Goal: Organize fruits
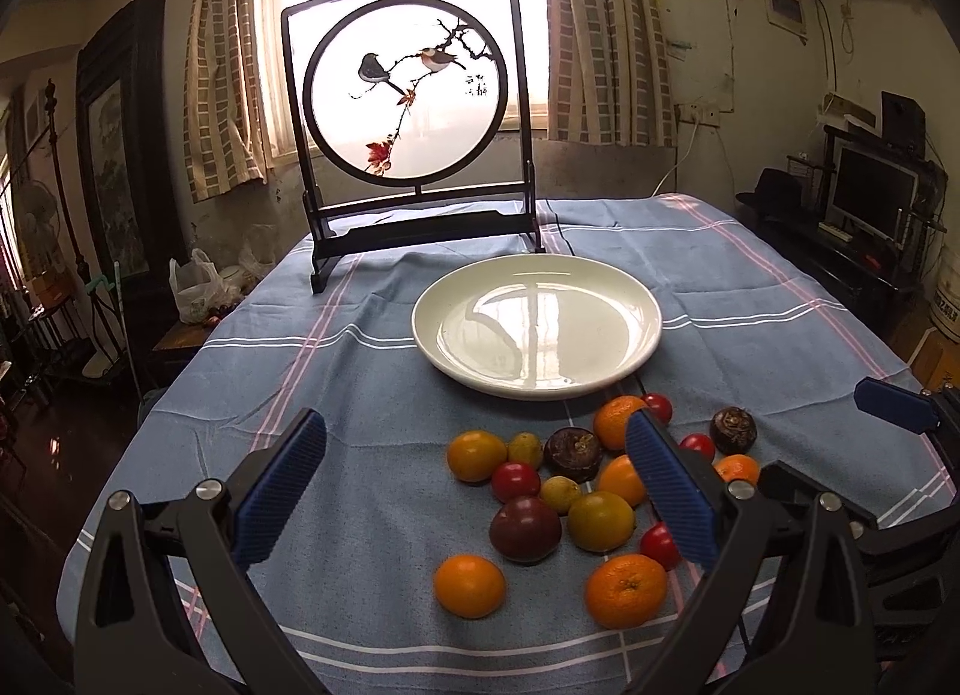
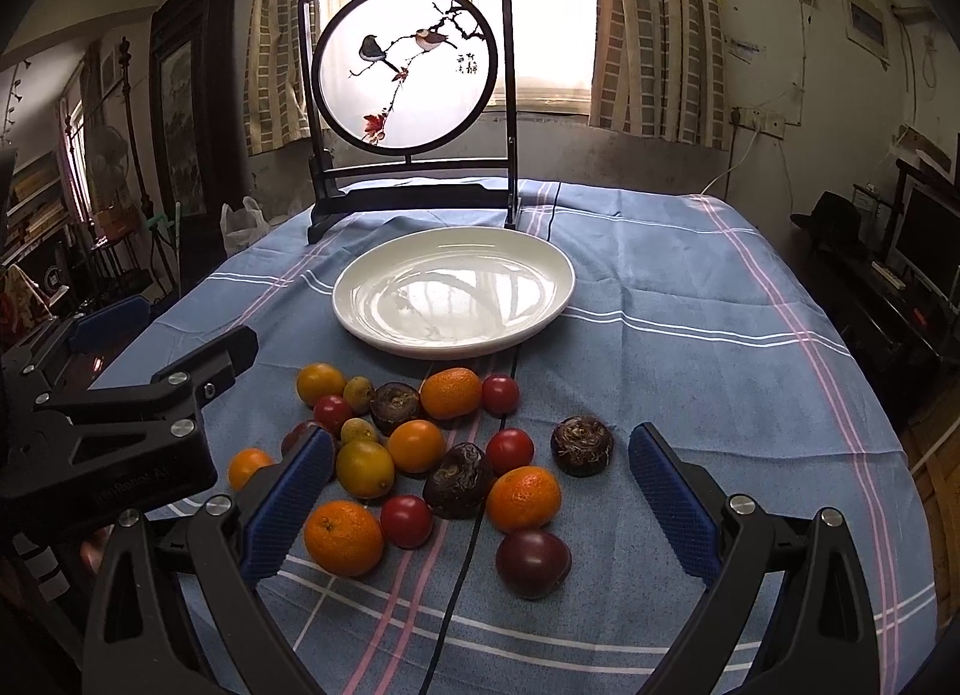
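Showing the outset of the fruit-organizing task, both wrist views are directed across a table covered by a blue striped cloth (image 1: 372, 395). A white plate (image 1: 645, 335) is seen bare, with no fruit on it, just in front of a framed bird screen (image 1: 408, 89). The fruits (image 2: 414, 449) are gathered in a loose cluster on the cloth, just on the near side of the plate: oranges and tangerines, small red tomatoes, dark plums, brown water chestnuts and small yellowish fruit are distinguished. The left gripper (image 1: 474, 485) is held above the cluster's left part with its jaws spread apart and nothing between them; the right gripper (image 2: 480, 491) is likewise held wide apart and unloaded over the cluster's near edge. No fruit is judged to have been moved to the plate, so the whole sorting is taken to remain.
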